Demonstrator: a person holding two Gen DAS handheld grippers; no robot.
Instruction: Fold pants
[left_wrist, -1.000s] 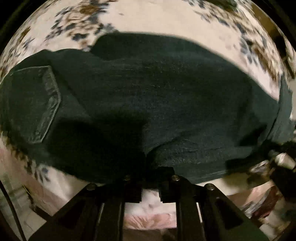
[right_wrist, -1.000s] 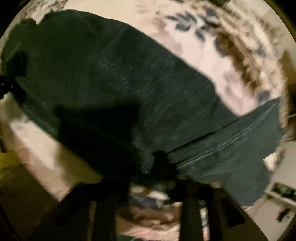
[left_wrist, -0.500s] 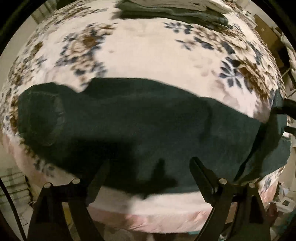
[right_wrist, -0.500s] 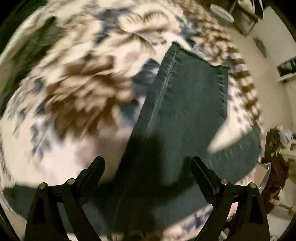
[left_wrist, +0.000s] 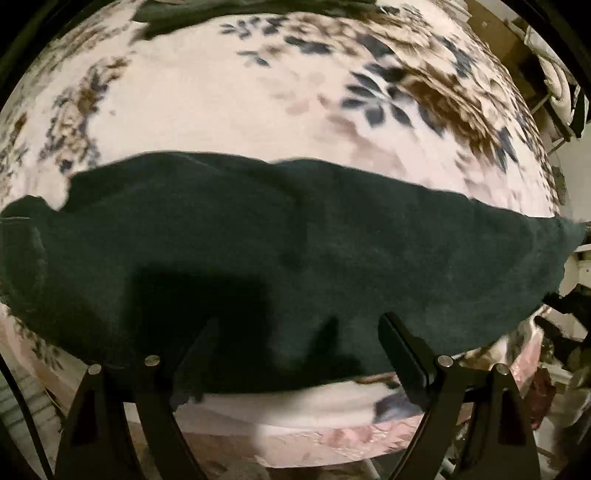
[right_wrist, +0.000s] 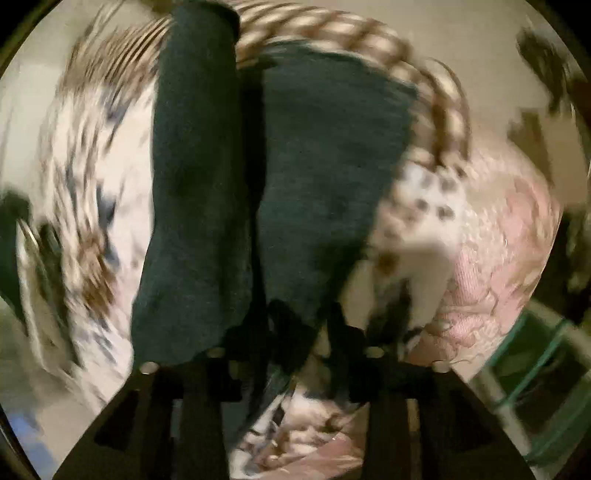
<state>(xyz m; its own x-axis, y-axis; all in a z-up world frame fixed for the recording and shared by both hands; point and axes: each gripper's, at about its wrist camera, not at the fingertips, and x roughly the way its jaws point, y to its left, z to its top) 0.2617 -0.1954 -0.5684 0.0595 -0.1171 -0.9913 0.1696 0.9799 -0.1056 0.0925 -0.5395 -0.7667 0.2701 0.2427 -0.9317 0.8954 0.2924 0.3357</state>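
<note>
Dark green pants (left_wrist: 295, 251) lie in a long band across the flowered blanket (left_wrist: 240, 103) on the bed. My left gripper (left_wrist: 299, 343) hangs open over their near edge, pointing down, with nothing between its fingers. In the blurred right wrist view the pants' legs (right_wrist: 317, 166) run away from me up the frame. My right gripper (right_wrist: 306, 325) is at their near end, jaws closing. Its fingers (right_wrist: 275, 319) stand close together with the dark cloth between them.
Folded clothes (left_wrist: 221, 11) lie at the blanket's far edge. The bed's pink quilted side (right_wrist: 498, 258) drops away beside the leg ends, and a green glass-like shelf (right_wrist: 535, 373) stands below it. Cluttered furniture (left_wrist: 557, 92) lines the right.
My left gripper opened, let go of the pants' edge and drew back. My right gripper let go, swung along the pants to the leg ends, rolled, and closed in on the cloth.
</note>
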